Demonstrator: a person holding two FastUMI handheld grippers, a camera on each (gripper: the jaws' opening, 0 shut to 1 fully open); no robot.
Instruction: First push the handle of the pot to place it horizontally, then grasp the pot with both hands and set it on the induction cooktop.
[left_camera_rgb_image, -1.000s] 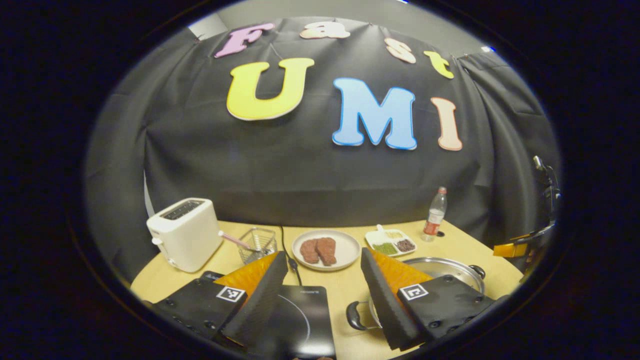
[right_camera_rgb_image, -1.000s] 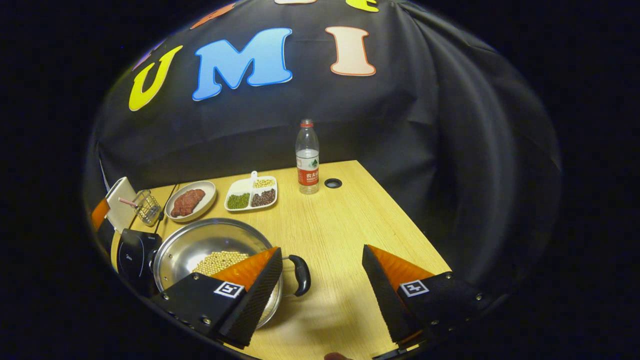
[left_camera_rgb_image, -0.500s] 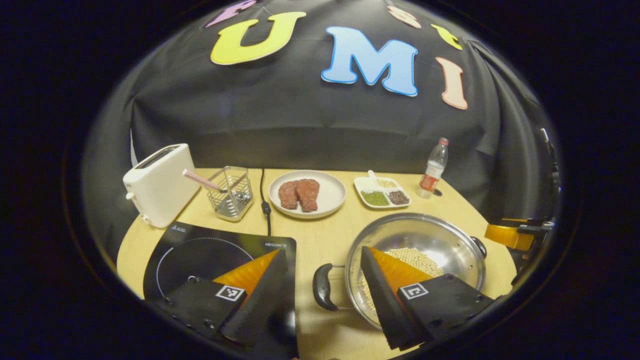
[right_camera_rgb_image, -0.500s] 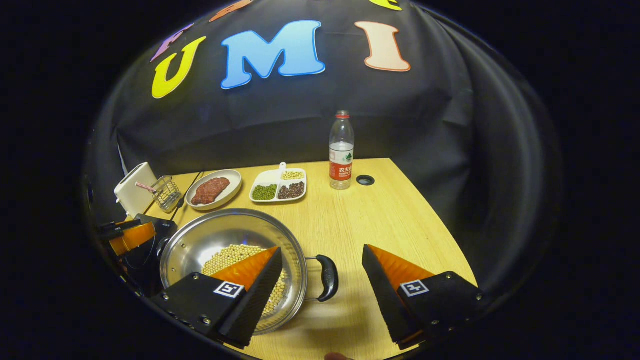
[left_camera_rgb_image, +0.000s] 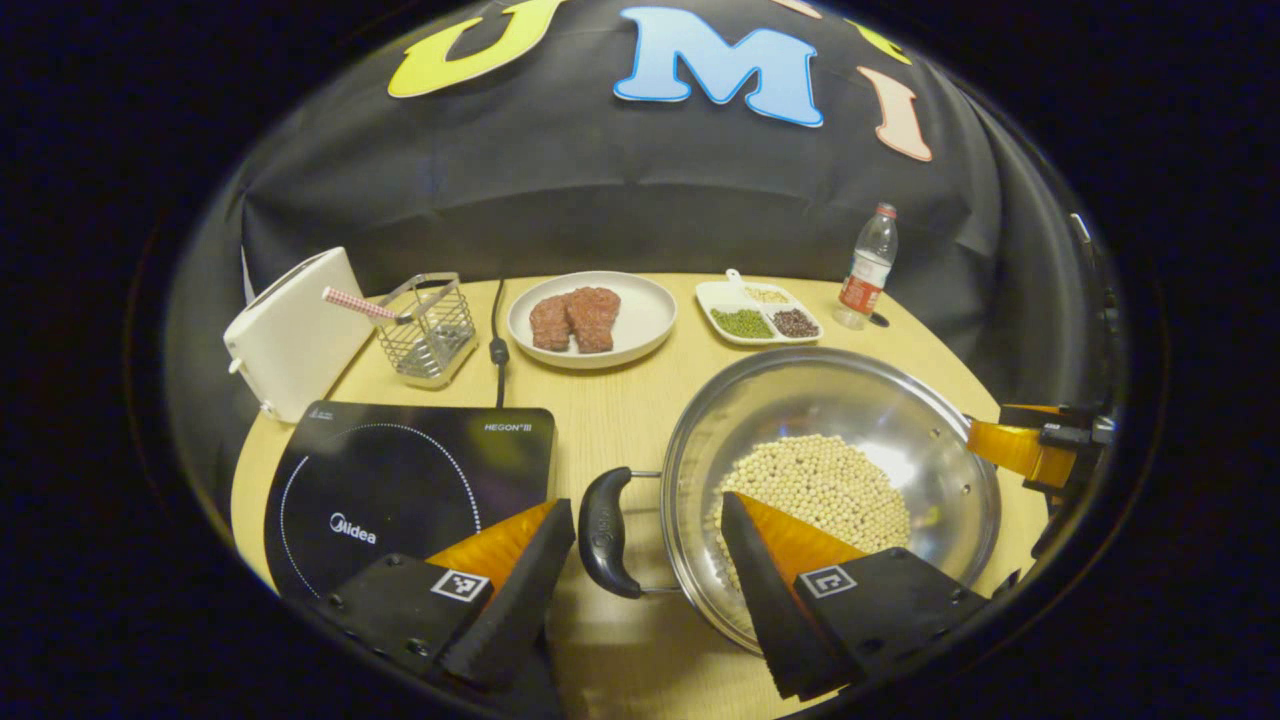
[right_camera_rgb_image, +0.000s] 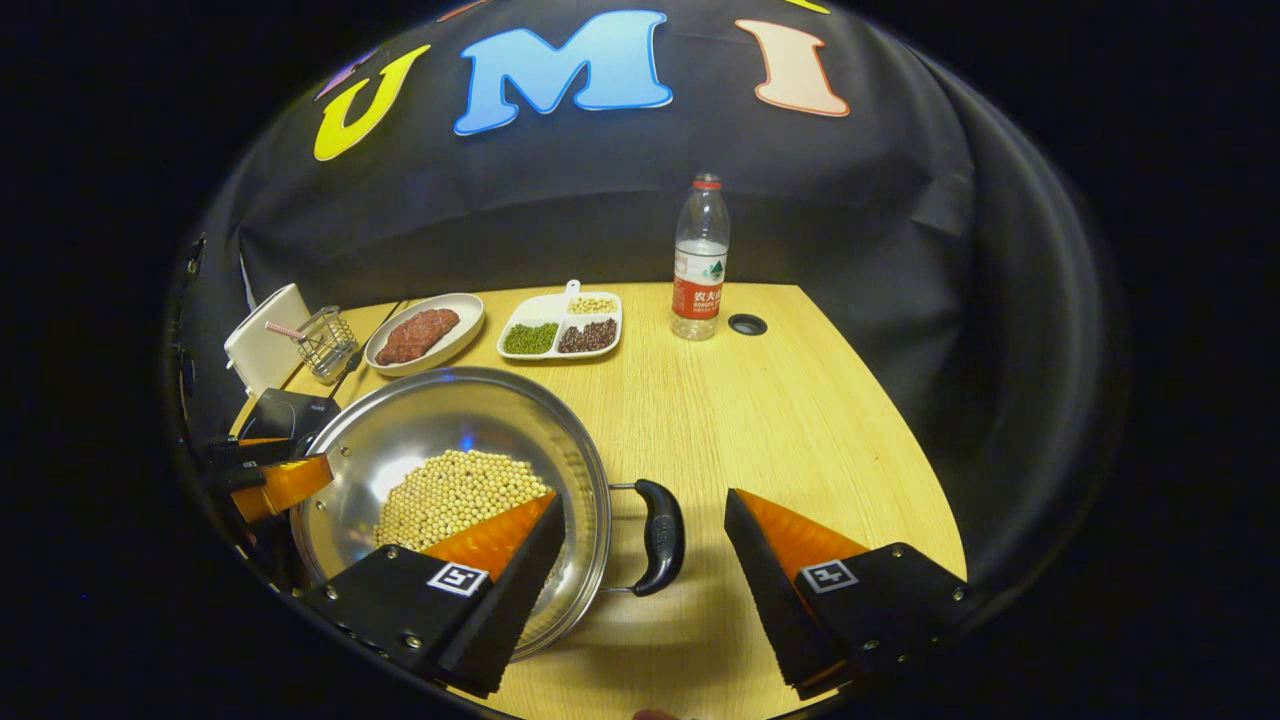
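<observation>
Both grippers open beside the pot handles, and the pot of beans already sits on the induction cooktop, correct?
Not quite. The left gripper view shows the pot on the wooden table, beside the induction cooktop, not on it. Both the left gripper and right gripper are open by its handles.

Left gripper (left_camera_rgb_image: 645, 502): two wedge-shaped fingers (left_camera_rgb_image: 497, 542), broad at the base and tapering to a point. The inner face of each carries a finely textured pad (left_camera_rgb_image: 512, 600). Each finger sits on a flat, angular carrier block (left_camera_rgb_image: 395, 610) with rounded corners. Each block bears one square white tag (left_camera_rgb_image: 461, 585) printed with a black block pattern. Small round screws (left_camera_rgb_image: 410, 648) are set along the block edges.

Right gripper (right_camera_rgb_image: 643, 496): same build. It has paired wedge fingers (right_camera_rgb_image: 800, 545) with textured inner pads (right_camera_rgb_image: 505, 600). Each block (right_camera_rgb_image: 885, 600) bears one square tag (right_camera_rgb_image: 827, 576). Screw heads (right_camera_rgb_image: 405, 640) sit near the outer corners.
</observation>
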